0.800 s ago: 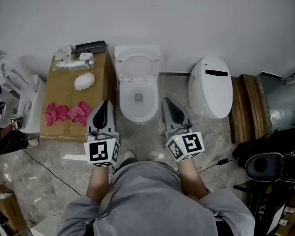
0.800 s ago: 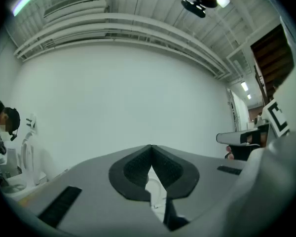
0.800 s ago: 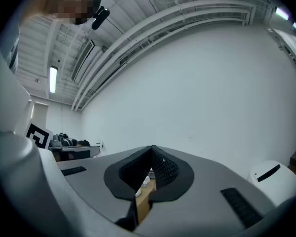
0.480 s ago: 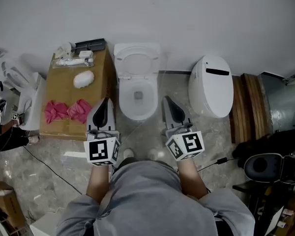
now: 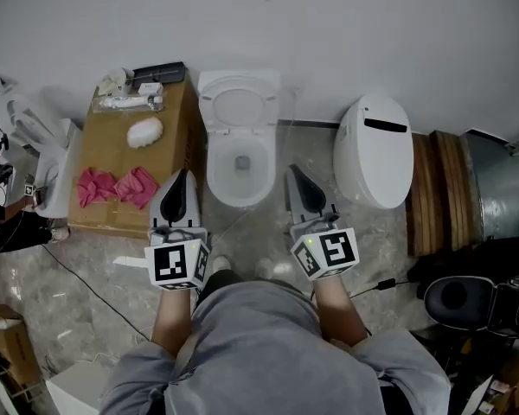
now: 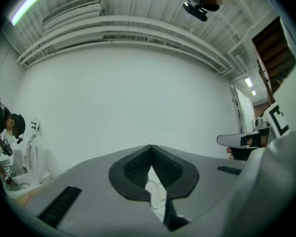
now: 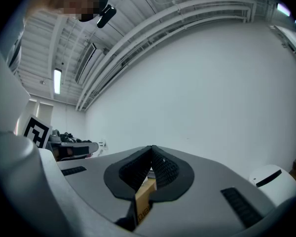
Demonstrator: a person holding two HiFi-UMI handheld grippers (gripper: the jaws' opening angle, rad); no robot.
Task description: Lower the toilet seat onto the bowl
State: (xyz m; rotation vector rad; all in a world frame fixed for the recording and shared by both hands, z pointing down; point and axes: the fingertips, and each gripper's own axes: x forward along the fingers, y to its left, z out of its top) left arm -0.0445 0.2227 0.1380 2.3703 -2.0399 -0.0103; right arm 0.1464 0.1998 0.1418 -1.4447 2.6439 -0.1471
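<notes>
Grey marbled floor fills the frame below a white wall. At upper left lies a flat brown cardboard box (image 5: 112, 158). Right of centre stands a closed white toilet (image 5: 374, 150). At top centre, the open white toilet bowl (image 5: 240, 199) has its white oval toilet seat (image 5: 214, 109) raised behind it. The left gripper (image 5: 182, 180) and right gripper (image 5: 294, 176) flank the bowl's front, each with jaws together and nothing between them.
</notes>
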